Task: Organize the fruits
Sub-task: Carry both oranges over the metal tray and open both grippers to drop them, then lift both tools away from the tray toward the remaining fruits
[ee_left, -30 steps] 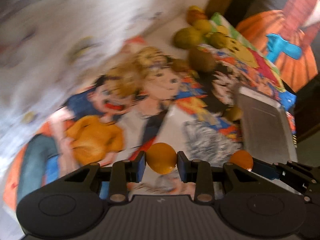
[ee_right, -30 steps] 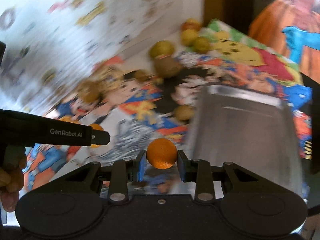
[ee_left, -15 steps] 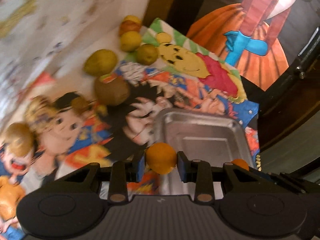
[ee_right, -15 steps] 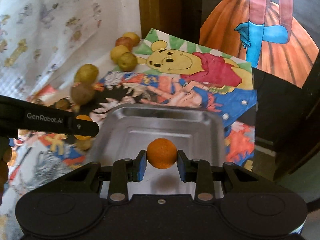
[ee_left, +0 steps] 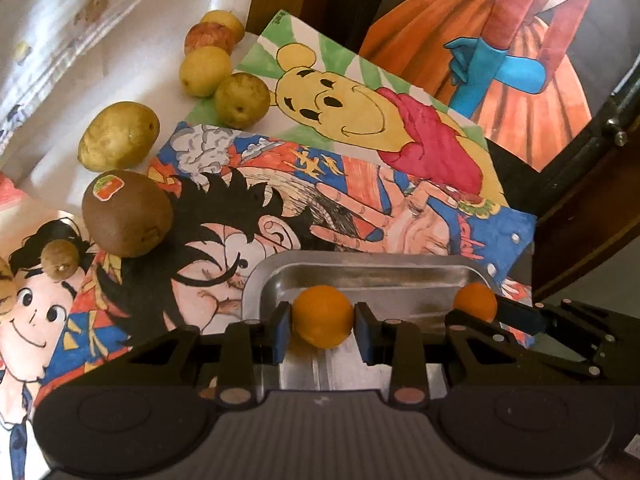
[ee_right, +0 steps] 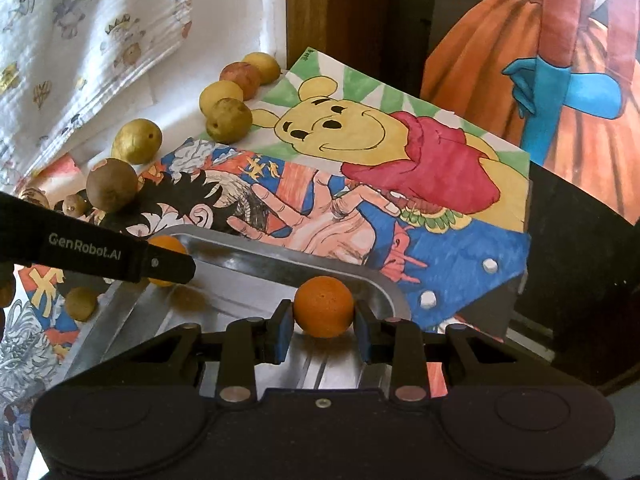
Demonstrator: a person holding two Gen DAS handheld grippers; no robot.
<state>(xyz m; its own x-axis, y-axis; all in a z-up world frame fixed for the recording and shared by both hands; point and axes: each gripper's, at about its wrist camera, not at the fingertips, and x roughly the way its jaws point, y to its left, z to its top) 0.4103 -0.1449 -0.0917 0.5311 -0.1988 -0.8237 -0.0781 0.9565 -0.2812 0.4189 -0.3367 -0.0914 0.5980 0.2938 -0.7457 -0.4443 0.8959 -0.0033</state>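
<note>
My left gripper point(ee_left: 322, 326) is shut on an orange point(ee_left: 322, 316) and holds it over the near left part of a steel tray point(ee_left: 360, 270). My right gripper point(ee_right: 323, 322) is shut on a second orange point(ee_right: 323, 306) over the tray's point(ee_right: 248, 258) right end. The right gripper's orange also shows in the left wrist view point(ee_left: 474, 301). The left gripper's orange shows in the right wrist view point(ee_right: 166, 246), partly behind the left gripper's black finger point(ee_right: 120, 256). The tray lies on a table covered with cartoon drawings.
A brown kiwi point(ee_left: 126, 214) with a sticker, a yellow-green fruit point(ee_left: 118, 136), two yellowish fruits point(ee_left: 242, 100), a red apple point(ee_left: 210, 38) and a small brown fruit point(ee_left: 61, 260) lie left and behind the tray. A small fruit point(ee_right: 80, 303) sits by the tray's left side. The table edge runs at right.
Both grippers have swung right from the drawings to above the tray, each still holding its orange. The views have sharpened.
</note>
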